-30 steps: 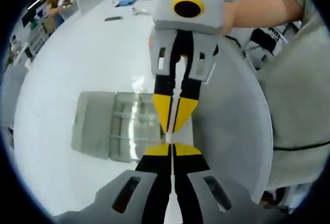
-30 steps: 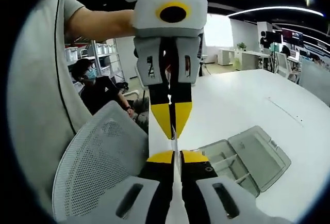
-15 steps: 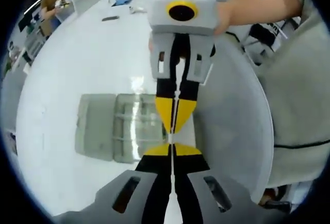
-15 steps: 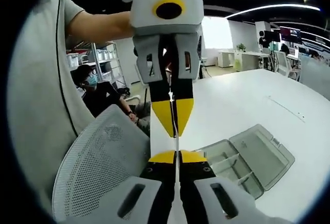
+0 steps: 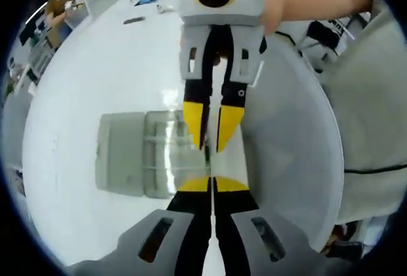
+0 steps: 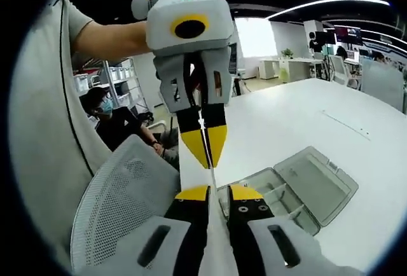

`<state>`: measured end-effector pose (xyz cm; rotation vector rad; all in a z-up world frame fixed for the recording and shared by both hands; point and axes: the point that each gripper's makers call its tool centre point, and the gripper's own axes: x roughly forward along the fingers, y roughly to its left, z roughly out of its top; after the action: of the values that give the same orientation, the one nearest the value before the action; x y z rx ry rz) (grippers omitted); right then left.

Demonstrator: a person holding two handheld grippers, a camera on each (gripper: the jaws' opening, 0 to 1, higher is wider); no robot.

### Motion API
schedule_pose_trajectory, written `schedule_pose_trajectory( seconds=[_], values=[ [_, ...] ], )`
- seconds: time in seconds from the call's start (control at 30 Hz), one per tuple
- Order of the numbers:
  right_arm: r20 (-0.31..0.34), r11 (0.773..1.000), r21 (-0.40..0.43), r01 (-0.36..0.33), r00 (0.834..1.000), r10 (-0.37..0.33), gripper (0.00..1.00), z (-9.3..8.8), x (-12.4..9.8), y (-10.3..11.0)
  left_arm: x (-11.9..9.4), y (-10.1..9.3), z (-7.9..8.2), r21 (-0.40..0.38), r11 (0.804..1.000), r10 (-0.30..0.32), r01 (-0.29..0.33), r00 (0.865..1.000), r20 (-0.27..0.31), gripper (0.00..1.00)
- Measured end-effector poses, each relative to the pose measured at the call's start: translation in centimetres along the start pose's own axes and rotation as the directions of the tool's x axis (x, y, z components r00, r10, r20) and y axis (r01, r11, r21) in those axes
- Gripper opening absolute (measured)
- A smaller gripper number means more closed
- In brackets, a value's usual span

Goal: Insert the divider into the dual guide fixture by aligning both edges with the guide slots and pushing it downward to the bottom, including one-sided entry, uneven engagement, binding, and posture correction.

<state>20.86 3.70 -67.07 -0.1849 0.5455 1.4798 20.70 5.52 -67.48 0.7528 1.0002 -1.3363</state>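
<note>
Pinching the divider (image 5: 215, 161) edge-on at centre frame, left gripper (image 5: 212, 184) holds it closed; right gripper (image 6: 218, 193) gapes slightly, apparently released. Thin, stiff, light; grip edges over the fixture (image 5: 137, 155).

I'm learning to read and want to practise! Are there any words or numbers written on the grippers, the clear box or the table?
No words or numbers can be read here.
The left gripper and right gripper have only plain yellow and black colour.
The clear box has no label that shows.
The white table carries small far-off things, too blurred to read.
</note>
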Motion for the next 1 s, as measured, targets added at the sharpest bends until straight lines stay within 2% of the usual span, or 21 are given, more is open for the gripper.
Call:
schedule_pose_trajectory(
  seconds=[0.2, 0.27, 0.5, 0.57, 1.0],
  values=[
    [-0.010, 1.000, -0.012, 0.021, 1.000, -0.021, 0.11, -0.3, -0.5, -0.4, 0.2, 0.9, -0.7, -0.016, 1.000, 0.009, -0.009, 1.000, -0.027, 0.00],
    [-0.021, 0.999, 0.004, 0.033, 0.999, -0.032, 0.15, -0.6, -0.6, -0.6, 0.3, 1.3, -0.9, -0.024, 1.000, 0.018, -0.019, 0.999, -0.036, 0.00],
    [-0.034, 0.998, -0.008, 0.056, 0.998, -0.056, 0.19, -1.0, -1.1, -0.8, 0.7, 2.1, -1.6, -0.042, 0.998, 0.040, -0.043, 0.996, -0.078, 0.00],
    [-0.062, 0.997, -0.027, 0.073, 0.995, -0.074, 0.22, -1.4, -1.2, -1.0, 0.7, 2.4, -1.7, -0.051, 0.997, 0.047, -0.051, 0.995, -0.084, 0.00],
    [-0.124, 0.990, -0.033, 0.135, 0.983, -0.138, 0.38, -2.6, -1.9, -1.7, 1.4, 3.6, -1.5, -0.070, 0.995, 0.067, -0.074, 0.993, -0.094, 0.00]
  ],
)
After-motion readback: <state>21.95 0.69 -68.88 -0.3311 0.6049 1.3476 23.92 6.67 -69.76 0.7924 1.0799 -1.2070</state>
